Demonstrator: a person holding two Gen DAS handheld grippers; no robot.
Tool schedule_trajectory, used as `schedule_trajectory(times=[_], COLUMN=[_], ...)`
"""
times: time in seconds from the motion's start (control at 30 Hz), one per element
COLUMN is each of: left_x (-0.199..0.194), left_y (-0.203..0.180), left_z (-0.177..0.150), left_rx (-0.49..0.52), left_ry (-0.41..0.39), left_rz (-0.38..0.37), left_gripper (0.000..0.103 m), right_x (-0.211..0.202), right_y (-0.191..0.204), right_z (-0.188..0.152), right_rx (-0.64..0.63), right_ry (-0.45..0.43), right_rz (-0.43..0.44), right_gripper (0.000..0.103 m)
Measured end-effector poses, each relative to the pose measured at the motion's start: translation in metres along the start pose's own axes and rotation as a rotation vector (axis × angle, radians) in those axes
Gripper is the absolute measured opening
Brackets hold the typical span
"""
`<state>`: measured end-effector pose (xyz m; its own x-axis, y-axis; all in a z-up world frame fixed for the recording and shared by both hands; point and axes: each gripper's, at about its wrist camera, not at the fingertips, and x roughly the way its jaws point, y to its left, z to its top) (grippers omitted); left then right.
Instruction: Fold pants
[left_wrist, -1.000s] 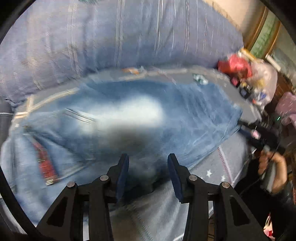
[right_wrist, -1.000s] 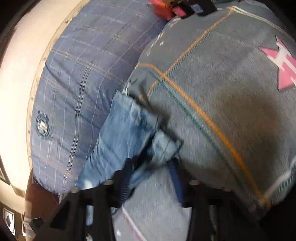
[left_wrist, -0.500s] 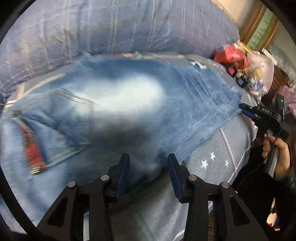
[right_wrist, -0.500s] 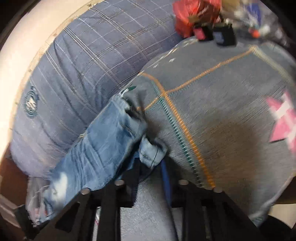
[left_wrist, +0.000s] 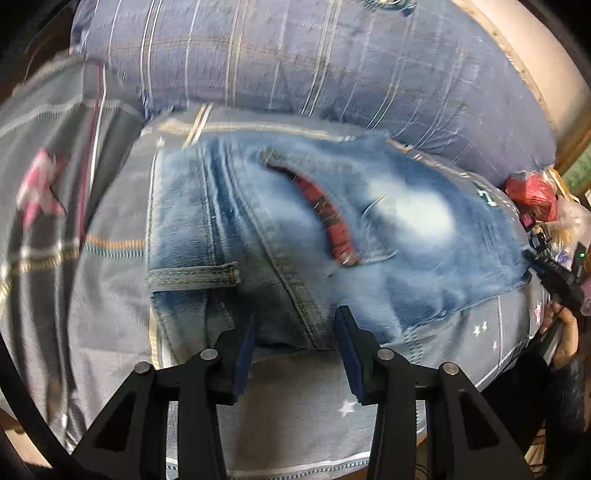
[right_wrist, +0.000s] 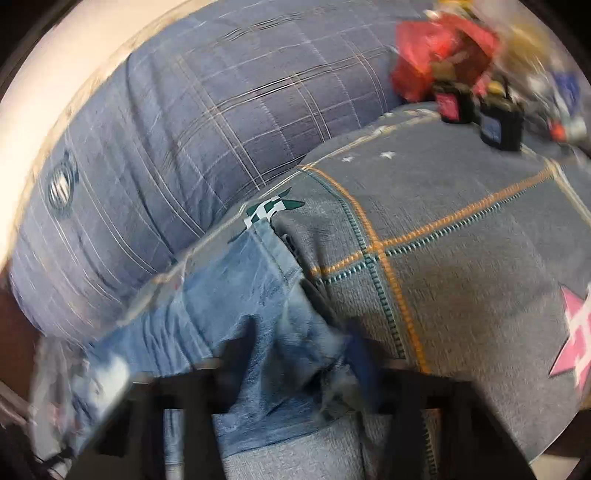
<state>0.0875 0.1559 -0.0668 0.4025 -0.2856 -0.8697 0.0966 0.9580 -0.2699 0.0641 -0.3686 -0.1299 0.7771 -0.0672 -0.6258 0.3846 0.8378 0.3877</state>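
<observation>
Both hand-held grippers (left_wrist: 293, 334) seemingly straddle jeans (left_wrist: 406, 229).

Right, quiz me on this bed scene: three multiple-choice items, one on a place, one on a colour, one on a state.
1. The jeans lie on:
A) a bare wooden floor
B) the grey starred bedspread
C) a chair seat

2. The pocket trim on the jeans is:
A) yellow
B) green
C) red

3. The left gripper is:
A) open, clamping nothing
B) shut on a sock
C) shut on a towel

Answers:
1 B: star-printed grey cloth shows beside and in front of the denim.
2 C: a red strip curves across the denim.
3 A: its fingers stand apart at the jeans' near edge.
</observation>
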Motion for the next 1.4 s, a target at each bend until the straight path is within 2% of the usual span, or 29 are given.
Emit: schedule_trajectory(times=[0.07, 0.17, 0.23, 0.3, 0.4, 0.47, 0.53, 0.57, 0.7, 0.8, 0.93, 1.07, 1.17, 1.23, 1.27, 1.3, 1.33, 1.37, 1.4], left_x=[0.009, 0.01, 0.015, 0.017, 0.016, 0.012, -0.001, -0.009, -0.043, -0.045, -0.02, 0.024, 0.055, 0.071, 0.079, 0.086, 0.091, 0.096, 0.098], left_y=[0.001, -0.004, -0.004, 0.0, -0.001, -0.005, -0.007, -0.007, -0.014, -0.03, -0.063, -0.092, -0.102, -0.104, -0.105, -0.102, -0.099, -0.098, -0.097], left_z=[-0.003, -0.007, -0.006, -0.007, -0.006, -0.007, -0.009, -0.009, 0.004, 0.025, 0.058, 0.092, 0.119, 0.132, 0.14, 0.147, 0.152, 0.158, 0.161], left_rx=[-0.017, 0.033, 0.03, 0.01, 0.039, 0.059, 0.072, 0.08, 0.09, 0.097, 0.129, 0.127, 0.076, 0.032, 0.011, -0.008, -0.02, -0.037, -0.049], left_ry=[0.032, 0.043, 0.052, 0.056, 0.049, 0.036, 0.004, -0.011, -0.102, -0.119, -0.088, -0.019, 0.028, 0.044, 0.05, 0.052, 0.053, 0.052, 0.046], left_rz=[0.001, 0.036, 0.038, 0.023, 0.045, 0.058, 0.063, 0.067, 0.049, 0.007, -0.038, -0.064, -0.08, -0.092, -0.094, -0.096, -0.097, -0.098, -0.104], left_gripper=[0.041, 0.041, 0.041, 0.041, 0.042, 0.042, 0.042, 0.041, 0.042, 0.046, 0.049, 0.05, 0.05, 0.05, 0.05, 0.05, 0.05, 0.05, 0.05], right_x=[-0.011, -0.047, -0.063, -0.057, -0.022, 0.0, -0.005, -0.009, -0.035, -0.035, -0.016, 0.013, 0.029, 0.04, 0.045, 0.05, 0.052, 0.055, 0.052], right_y=[0.008, 0.014, 0.011, 0.0, -0.019, -0.023, -0.024, -0.025, -0.023, -0.013, 0.001, 0.011, 0.013, 0.013, 0.013, 0.013, 0.013, 0.014, 0.016], right_z=[0.004, 0.008, 0.002, -0.007, -0.022, -0.029, -0.028, -0.025, -0.009, 0.005, 0.018, 0.032, 0.044, 0.05, 0.051, 0.052, 0.051, 0.049, 0.046], right_rx=[-0.034, -0.051, -0.053, -0.038, -0.024, -0.043, -0.026, -0.019, -0.039, -0.046, -0.031, -0.056, -0.076, -0.08, -0.081, -0.086, -0.092, -0.102, -0.115], right_ry=[-0.031, -0.116, -0.149, -0.113, -0.01, 0.042, 0.025, 0.015, -0.074, -0.083, -0.067, -0.037, -0.015, -0.005, 0.002, 0.01, 0.02, 0.037, 0.035], right_rz=[0.014, 0.051, 0.032, -0.005, -0.055, -0.088, -0.103, -0.126, -0.152, -0.093, 0.012, 0.012, 0.022, 0.029, 0.035, 0.045, 0.06, 0.086, 0.096], right_gripper=[0.023, 0.023, 0.022, 0.022, 0.024, 0.03, 0.052, 0.067, 0.068, 0.068, 0.068, 0.068, 0.067, 0.065, 0.057, 0.034, 0.022, 0.014, 0.01])
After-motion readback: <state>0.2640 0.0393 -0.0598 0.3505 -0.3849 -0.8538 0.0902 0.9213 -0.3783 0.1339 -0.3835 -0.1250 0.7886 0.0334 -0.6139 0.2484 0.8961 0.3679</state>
